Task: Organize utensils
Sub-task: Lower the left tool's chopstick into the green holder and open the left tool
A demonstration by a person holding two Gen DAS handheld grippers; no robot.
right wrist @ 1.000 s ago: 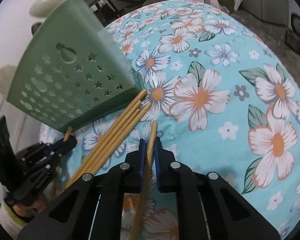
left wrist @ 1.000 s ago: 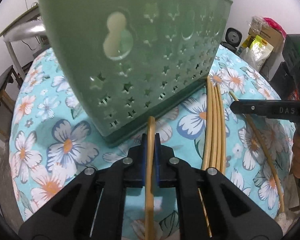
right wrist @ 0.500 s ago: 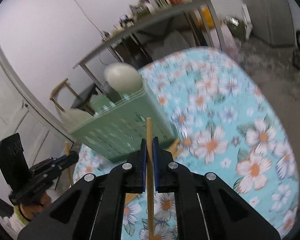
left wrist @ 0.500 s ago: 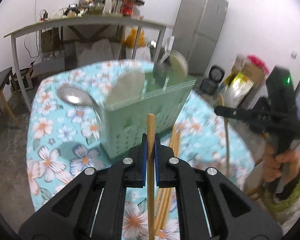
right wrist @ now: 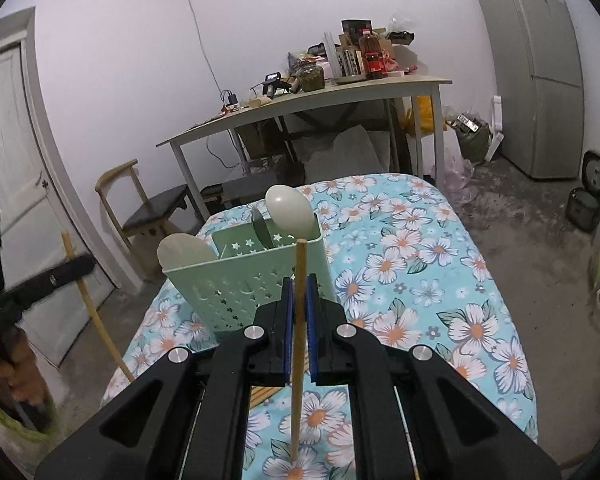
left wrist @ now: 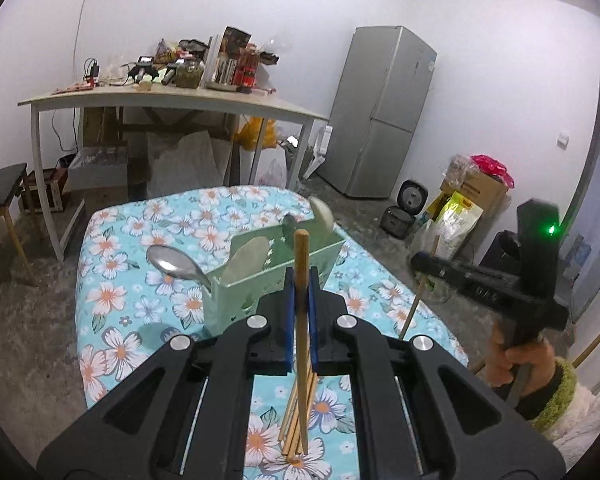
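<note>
Each claw was clamped on one wooden chopstick: the left claw (left wrist: 299, 300) on a chopstick (left wrist: 301, 320), the right claw (right wrist: 299, 304) on another chopstick (right wrist: 299, 320), both held upright above the floral desk (right wrist: 420, 280). The carrying step was judged in hand; next, each stick's lower end would need lowering into the green basket (right wrist: 236, 280), where spoons stood, while loose chopsticks (left wrist: 296, 420) lay on the desk.

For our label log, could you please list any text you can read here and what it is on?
None reads clearly.
Right tongs: pale marking on the side, blurred.
Bottles: labels too small.
Yellow bag: print too small.
</note>
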